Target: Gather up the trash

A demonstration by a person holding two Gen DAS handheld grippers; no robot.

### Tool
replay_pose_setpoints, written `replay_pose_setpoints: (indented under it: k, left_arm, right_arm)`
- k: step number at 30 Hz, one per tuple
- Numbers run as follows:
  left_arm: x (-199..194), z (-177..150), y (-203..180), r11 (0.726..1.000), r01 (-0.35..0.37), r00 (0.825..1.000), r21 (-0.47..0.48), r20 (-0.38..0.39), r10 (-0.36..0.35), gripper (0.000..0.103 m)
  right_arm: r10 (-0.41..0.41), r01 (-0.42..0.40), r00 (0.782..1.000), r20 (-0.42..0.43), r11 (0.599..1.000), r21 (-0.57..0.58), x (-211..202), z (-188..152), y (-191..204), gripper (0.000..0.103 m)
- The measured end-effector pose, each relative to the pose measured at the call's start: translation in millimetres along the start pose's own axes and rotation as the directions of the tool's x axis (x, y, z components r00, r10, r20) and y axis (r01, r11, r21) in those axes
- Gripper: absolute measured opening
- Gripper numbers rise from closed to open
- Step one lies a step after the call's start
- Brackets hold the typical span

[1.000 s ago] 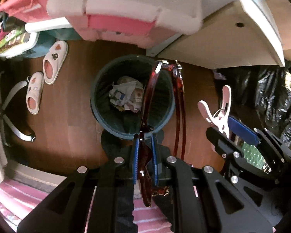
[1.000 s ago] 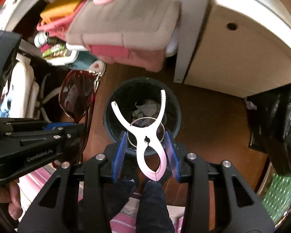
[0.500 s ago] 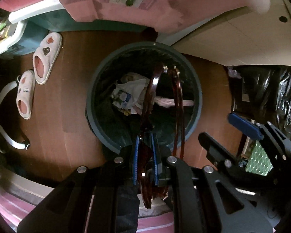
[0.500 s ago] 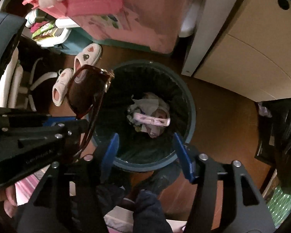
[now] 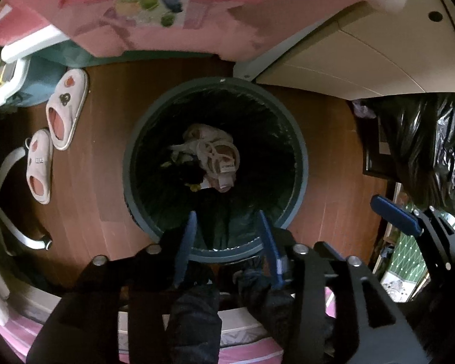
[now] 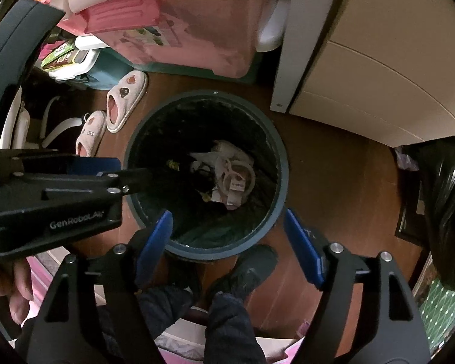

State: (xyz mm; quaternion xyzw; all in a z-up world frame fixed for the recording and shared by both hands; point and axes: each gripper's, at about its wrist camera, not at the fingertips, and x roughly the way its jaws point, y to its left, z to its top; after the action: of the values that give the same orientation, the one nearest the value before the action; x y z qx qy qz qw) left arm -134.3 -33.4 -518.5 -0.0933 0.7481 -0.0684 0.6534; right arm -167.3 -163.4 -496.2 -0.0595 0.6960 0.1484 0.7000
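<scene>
Wood floor; both grippers, left gripper (image 5: 226, 242) and right gripper (image 6: 227, 245), fingers apart, empty over bin (image 6: 280, 182) rim for dropping.

Left gripper (image 5: 227, 244) held pointing downward, blue pads spread apart, nothing between them. Right gripper (image 6: 227, 247) alongside, likewise pointing down, pads (image 6: 301, 250) wide apart and empty. Bare fingers (image 6: 13, 291) wrapped under left gripper's body.

Around the trash bin (image 5: 301, 163) on the floor: crumpled trash (image 5: 210, 159) inside, slippers (image 5: 65, 112) left, storage boxes (image 5: 166, 9) behind, black bag (image 5: 424, 145) right.
</scene>
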Motion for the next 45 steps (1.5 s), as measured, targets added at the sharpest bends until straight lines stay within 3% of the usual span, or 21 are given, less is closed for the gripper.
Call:
replay_pose_setpoints:
  k: [8,10,14,25,31,39,45]
  left_arm:
    - [-26,-3,-18,0.999,-0.040,0.999,0.031,0.019,0.040,0.069]
    - [-38,-5,-21,0.998,-0.055,0.998,0.032,0.029,0.054,0.080]
    - [-68,-10,-28,0.996,-0.076,0.996,0.035,0.048,0.075,0.087]
    - [-156,-25,-45,0.992,-0.124,0.988,0.039,0.093,0.120,0.094]
    - [-220,-36,-55,0.991,-0.128,0.982,0.023,0.144,0.123,0.098]
    - [-315,-57,-84,0.987,-0.156,0.953,0.045,0.268,0.138,0.098]
    - [-377,-71,-98,0.989,-0.145,0.932,0.042,0.342,0.122,0.098]
  right_arm:
    - [-0.010,0.010,1.000,0.001,1.000,0.005,-27,-10,0,0.082]
    - [-0.009,0.009,1.000,0.003,1.000,0.017,-40,-13,-1,0.085]
    - [-0.016,0.015,1.000,0.023,0.999,0.037,-70,-13,-2,0.088]
    - [-0.022,0.016,0.994,0.106,0.998,0.061,-164,-12,-5,0.091]
    - [-0.010,-0.007,0.983,0.183,0.996,0.093,-237,-17,-4,0.091]
    - [0.010,-0.046,0.955,0.296,0.992,0.114,-332,-27,1,0.091]
    - [0.031,-0.061,0.927,0.374,0.996,0.069,-393,-27,11,0.091]
